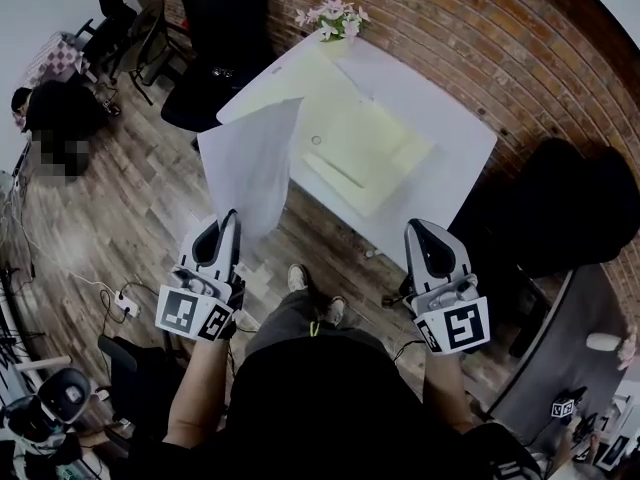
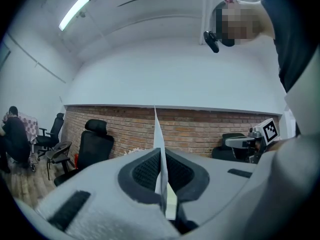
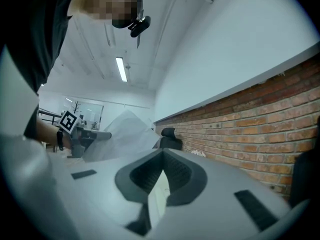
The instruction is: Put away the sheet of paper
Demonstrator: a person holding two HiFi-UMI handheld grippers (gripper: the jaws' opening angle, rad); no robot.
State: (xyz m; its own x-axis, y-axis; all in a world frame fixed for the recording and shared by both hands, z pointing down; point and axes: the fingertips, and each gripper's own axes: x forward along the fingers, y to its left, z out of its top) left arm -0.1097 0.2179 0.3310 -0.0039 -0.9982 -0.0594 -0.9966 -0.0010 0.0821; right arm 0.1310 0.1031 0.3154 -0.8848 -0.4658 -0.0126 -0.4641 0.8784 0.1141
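Note:
I hold a white sheet of paper point(image 1: 252, 163) upright in the air in front of the table, pinched at its lower edge by my left gripper point(image 1: 232, 220), which is shut on it. In the left gripper view the paper point(image 2: 156, 134) shows edge-on, rising from between the closed jaws of that gripper point(image 2: 161, 156). My right gripper point(image 1: 420, 228) hovers to the right at the same height, jaws together and empty. Its own view shows it point(image 3: 162, 158) shut, with the sheet point(image 3: 127, 129) off to the left. An open pale yellow folder point(image 1: 365, 146) lies on the white table point(image 1: 445, 173).
A pot of flowers point(image 1: 335, 16) stands at the table's far corner by the brick wall. Black office chairs point(image 1: 215, 78) stand left of the table and a dark chair point(image 1: 570, 208) to its right. A power strip point(image 1: 125, 303) and cables lie on the wooden floor. A person point(image 1: 50, 118) sits far left.

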